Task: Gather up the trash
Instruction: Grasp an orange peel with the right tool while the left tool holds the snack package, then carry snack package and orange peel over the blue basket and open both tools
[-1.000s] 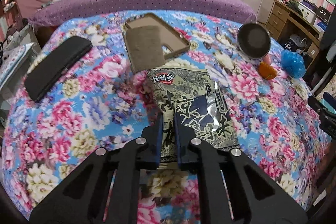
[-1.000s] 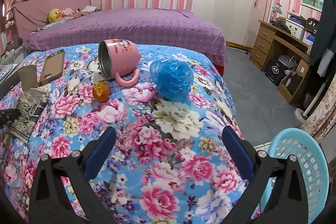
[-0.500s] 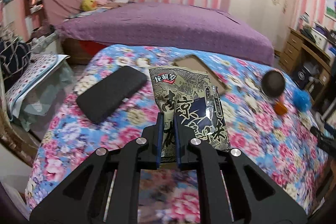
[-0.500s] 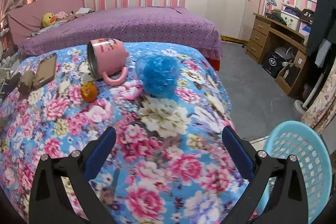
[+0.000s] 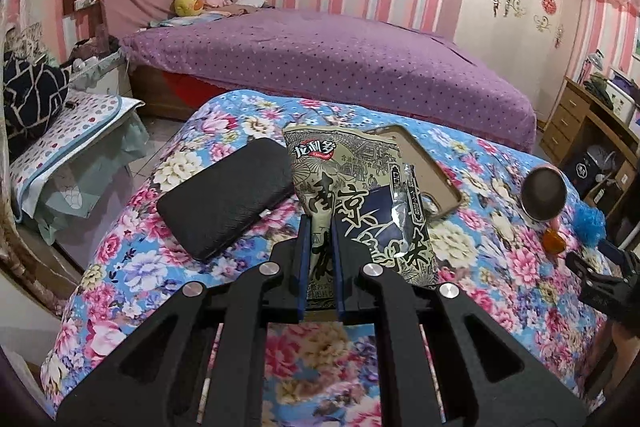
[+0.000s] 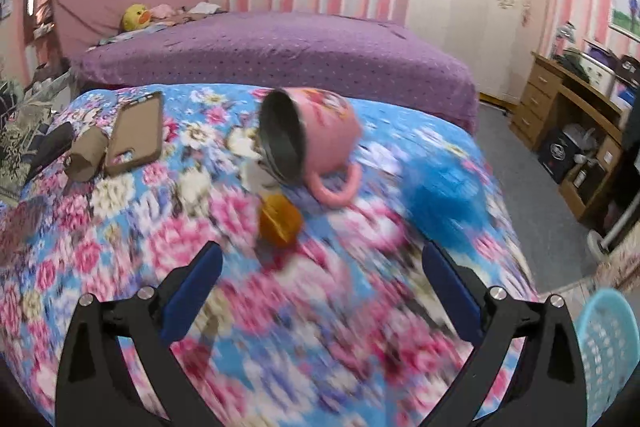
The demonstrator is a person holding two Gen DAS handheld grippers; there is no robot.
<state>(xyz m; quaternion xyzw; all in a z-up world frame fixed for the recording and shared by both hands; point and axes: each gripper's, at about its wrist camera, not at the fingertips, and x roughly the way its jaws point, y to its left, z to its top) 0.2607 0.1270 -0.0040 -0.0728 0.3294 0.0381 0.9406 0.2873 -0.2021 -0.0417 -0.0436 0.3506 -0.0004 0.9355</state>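
Between my left gripper's pinching pads hangs a crinkled grey-green wrapper above the floral quilt, its long axis pointing away. My right gripper, spread but just narrowing, is empty.

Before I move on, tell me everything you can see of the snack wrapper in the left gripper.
The snack wrapper is a flat, crinkled foil packet, olive-grey with black line drawings, large Chinese characters, a red logo near its top and a dark blue panel. Its torn right edge shows shiny silver lining. The left gripper is shut on its lower end, blue pads pressing both faces, holding it upright above the floral bedspread, clear of the black case and tan phone case behind it. It also shows blurred at the right wrist view's left edge.
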